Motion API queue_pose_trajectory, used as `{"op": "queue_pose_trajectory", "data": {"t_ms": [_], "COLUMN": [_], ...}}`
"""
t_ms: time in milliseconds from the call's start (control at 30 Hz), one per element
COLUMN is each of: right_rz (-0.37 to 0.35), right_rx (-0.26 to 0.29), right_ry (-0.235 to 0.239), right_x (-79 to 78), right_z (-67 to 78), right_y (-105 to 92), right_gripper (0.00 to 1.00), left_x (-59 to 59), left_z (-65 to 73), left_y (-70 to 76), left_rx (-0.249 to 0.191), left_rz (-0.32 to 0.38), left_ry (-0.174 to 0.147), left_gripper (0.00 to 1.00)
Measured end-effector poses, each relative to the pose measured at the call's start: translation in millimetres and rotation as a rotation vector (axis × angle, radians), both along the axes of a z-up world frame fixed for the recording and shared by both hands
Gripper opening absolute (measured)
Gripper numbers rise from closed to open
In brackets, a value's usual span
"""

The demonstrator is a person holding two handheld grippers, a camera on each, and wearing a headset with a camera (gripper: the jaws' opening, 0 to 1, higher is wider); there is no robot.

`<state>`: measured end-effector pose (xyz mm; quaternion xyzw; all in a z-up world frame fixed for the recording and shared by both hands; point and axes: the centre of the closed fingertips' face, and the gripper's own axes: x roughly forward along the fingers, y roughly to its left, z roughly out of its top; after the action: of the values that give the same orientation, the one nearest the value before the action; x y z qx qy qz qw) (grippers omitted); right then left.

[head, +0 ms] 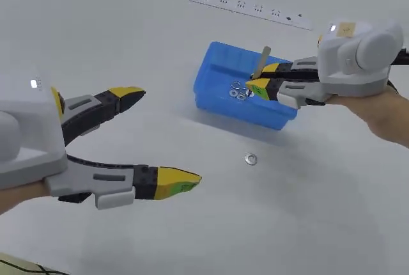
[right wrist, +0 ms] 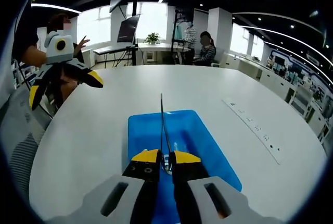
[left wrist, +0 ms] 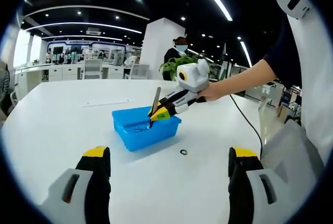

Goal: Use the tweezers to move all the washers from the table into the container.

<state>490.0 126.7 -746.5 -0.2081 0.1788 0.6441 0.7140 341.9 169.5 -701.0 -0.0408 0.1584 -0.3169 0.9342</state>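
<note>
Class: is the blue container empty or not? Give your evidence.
Not empty: several washers lie inside the blue container; one washer is on the table.

Washers (head: 239,91) in container (head: 223,105), washer (head: 250,158) before it

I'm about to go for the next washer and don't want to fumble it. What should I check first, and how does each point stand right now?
1. Grip on the thin metal tweezers: right gripper shut on them, ok.
2. Tweezer tips free of a washer: tips low inside the blue plastic container, cannot tell.
3. Washers delivered: small silver washers lie in the container, ok.
4. All washers moved: a lone silver washer lies on the white table in front of the container, not ok.
5. Path clear of the left gripper: open, off to the side, ok.
</note>
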Motion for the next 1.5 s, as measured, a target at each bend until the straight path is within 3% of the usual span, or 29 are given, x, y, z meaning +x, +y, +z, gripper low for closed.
{"op": "queue_pose_trajectory", "data": {"t_ms": [300, 400, 533, 767, 867, 967, 1100, 1233, 1367, 1500], "right_rz": [-0.020, -0.030, -0.025, -0.019, -0.010, -0.001, 0.003, 0.005, 0.017, 0.022], "right_rx": [-0.007, 0.004, -0.002, 0.008, 0.010, 0.019, 0.014, 0.005, 0.005, 0.006], "right_ry": [0.010, 0.036, 0.028, 0.027, 0.029, 0.027, 0.019, 0.009, -0.004, -0.013], "right_x": [0.3, -1.0, -2.4, -6.2, -9.6, -13.1, -14.8, -16.3, -18.3, -19.5], "right_z": [-0.8, 0.7, 1.0, 11.4, 16.3, 20.8, 21.2, 22.3, 26.0, 28.0], "right_y": [-0.8, -1.2, -3.0, -4.4, -4.3, -4.0, -4.8, -7.2, -9.9, -12.7], "right_gripper": [0.10, 0.10, 0.10, 0.09, 0.09, 0.08, 0.08, 0.08, 0.09, 0.09], "left_x": [-3.3, -3.2, -4.5, -1.3, 6.8, 22.1, 49.4, 74.7, 93.2, 100.0], "left_z": [1.8, 2.8, 3.0, 5.2, 9.6, 18.7, 35.8, 45.0, 47.1, 47.0], "left_y": [1.3, 2.4, 2.3, -0.6, -2.6, -6.8, -21.2, -31.5, -48.8, -63.8], "left_rx": [-0.004, -0.008, -0.009, -0.002, 0.000, -0.015, -0.033, -0.043, -0.012, -0.001], "left_rz": [0.000, 0.010, 0.014, 0.006, 0.000, -0.012, -0.079, -0.122, -0.204, -0.273], "left_ry": [0.003, 0.002, 0.004, -0.004, -0.024, -0.048, -0.086, -0.103, -0.108, -0.087], "left_gripper": [0.99, 0.99, 0.99, 0.99, 0.99, 0.97, 0.96, 0.88, 0.85, 0.82]}}
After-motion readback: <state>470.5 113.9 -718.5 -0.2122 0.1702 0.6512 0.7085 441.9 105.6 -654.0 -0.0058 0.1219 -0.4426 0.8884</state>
